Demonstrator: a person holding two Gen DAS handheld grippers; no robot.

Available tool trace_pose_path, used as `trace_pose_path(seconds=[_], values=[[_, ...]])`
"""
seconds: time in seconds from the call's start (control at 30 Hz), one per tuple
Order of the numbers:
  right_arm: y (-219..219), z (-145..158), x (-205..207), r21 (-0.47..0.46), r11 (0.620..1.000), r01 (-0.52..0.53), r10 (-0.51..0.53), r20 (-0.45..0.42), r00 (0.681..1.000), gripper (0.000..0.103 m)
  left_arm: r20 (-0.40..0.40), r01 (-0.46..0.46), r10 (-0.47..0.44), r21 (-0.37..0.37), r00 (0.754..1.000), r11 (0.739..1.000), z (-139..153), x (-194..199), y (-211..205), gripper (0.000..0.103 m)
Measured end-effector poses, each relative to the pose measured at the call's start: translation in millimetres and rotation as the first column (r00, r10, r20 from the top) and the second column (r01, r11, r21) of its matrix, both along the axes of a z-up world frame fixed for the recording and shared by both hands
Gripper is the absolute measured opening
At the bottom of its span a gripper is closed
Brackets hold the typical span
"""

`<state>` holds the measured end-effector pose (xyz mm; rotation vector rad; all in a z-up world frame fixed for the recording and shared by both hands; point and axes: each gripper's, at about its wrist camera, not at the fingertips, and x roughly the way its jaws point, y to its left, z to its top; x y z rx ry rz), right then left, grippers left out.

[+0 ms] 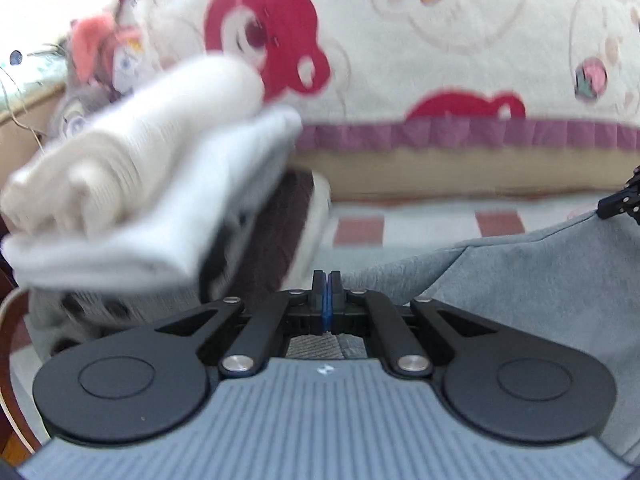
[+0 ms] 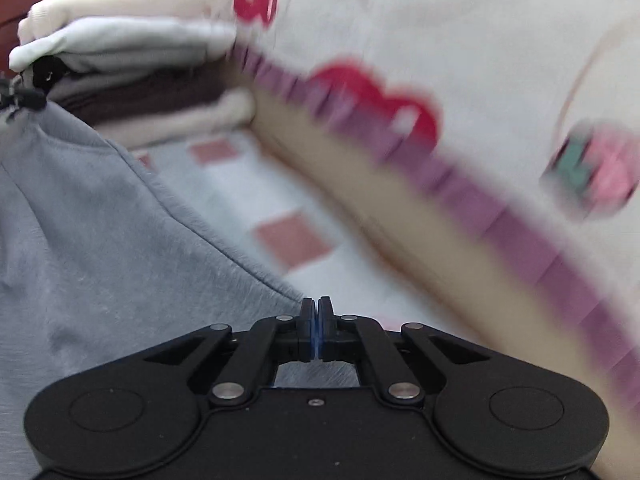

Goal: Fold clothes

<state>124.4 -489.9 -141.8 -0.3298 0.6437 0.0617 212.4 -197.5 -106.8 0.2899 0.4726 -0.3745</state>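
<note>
Left wrist, grey garment (image 1: 520, 280) stretched rightward

Ahead of both grippers lies an open strip of pale checked cloth with dull red squares (image 2: 292, 240), bare and passable. A tall upholstered wall, cream fabric printed with red bears over a purple band (image 1: 460, 136), closes that strip at the far side. A blurred stack of folded cream, white and dark brown garments (image 1: 152, 184) blocks the left end. The soft grey fleece garment (image 2: 100, 240) covers the near ground on that side.
</note>
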Motion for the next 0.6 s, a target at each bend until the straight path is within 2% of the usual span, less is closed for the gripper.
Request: trace_pose_path(seconds=[0.07, 0.13, 0.23, 0.27, 0.3, 0.33, 0.37, 0.4, 0.43, 0.47, 0.5, 0.53, 0.57, 0.6], values=[[-7, 21, 7, -0.049, 0.998, 0.046, -0.042, 0.091, 0.995, 0.0, 0.01, -0.01, 0.01, -0.022, 1.0, 1.0, 5, 4, 2, 0.0], [-17, 38, 24, -0.027, 0.995, 0.093, -0.088, 0.13, 0.988, 0.0, -0.002, -0.024, 0.024, -0.044, 1.0, 0.999, 2, 9, 3, 0.0], [-33, 42, 47, 0.092, 0.995, 0.034, -0.035, 0.015, 0.999, 0.006, 0.021, -0.047, 0.047, 0.012, 0.999, 0.999, -10, 16, -2, 0.0], [-37, 40, 46, 0.09, 0.996, 0.027, -0.025, -0.016, 1.0, 0.013, 0.033, -0.047, 0.045, 0.056, 0.998, 0.997, -16, 18, -5, 0.0], [-41, 36, 39, 0.054, 0.998, 0.032, -0.03, -0.037, 0.999, 0.036, 0.049, -0.059, 0.054, 0.116, 0.997, 0.992, -23, 20, -9, 0.0], [-46, 31, 32, 0.018, 0.999, 0.035, -0.034, -0.069, 0.997, 0.045, 0.067, -0.077, 0.066, 0.177, 0.996, 0.981, -31, 22, -13, 0.0], [-57, 25, 22, 0.003, 0.999, 0.045, -0.045, -0.115, 0.992, 0.046, 0.083, -0.097, 0.08, 0.226, 0.993, 0.969, -37, 23, -14, 0.002], [-72, 18, 11, 0.003, 0.998, 0.061, -0.059, -0.166, 0.984, 0.046, 0.074, -0.104, 0.088, 0.234, 0.993, 0.967, -39, 24, -11, 0.004], [-87, 12, 0, 0.003, 0.997, 0.076, -0.074, -0.215, 0.974, 0.047, 0.058, -0.105, 0.094, 0.231, 0.994, 0.967, -40, 25, -8, 0.005], [-104, 5, -12, 0.001, 0.995, 0.098, -0.095, -0.257, 0.962, 0.047, 0.029, -0.051, 0.046, 0.208, 0.999, 0.977, -38, 22, -8, 0.008], [-122, -2, -25, -0.004, 0.992, 0.125, -0.121, -0.292, 0.949, 0.047, -0.002, 0.02, -0.02, 0.176, 1.0, 0.984, -36, 18, -10, 0.013], [-141, -8, -38, -0.006, 0.987, 0.159, -0.152, -0.328, 0.932, 0.051, -0.031, 0.091, -0.087, 0.142, 0.996, 0.986, -33, 13, -11, 0.037], [-160, -14, -50, -0.007, 0.98, 0.197, -0.186, -0.365, 0.912, 0.054, -0.057, 0.16, -0.154, 0.107, 0.986, 0.981, -31, 9, -13, 0.067], [-180, -20, -64, -0.008, 0.97, 0.245, -0.228, -0.399, 0.888, 0.057, -0.081, 0.228, -0.222, 0.069, 0.972, 0.971, -28, 4, -15, 0.073]])
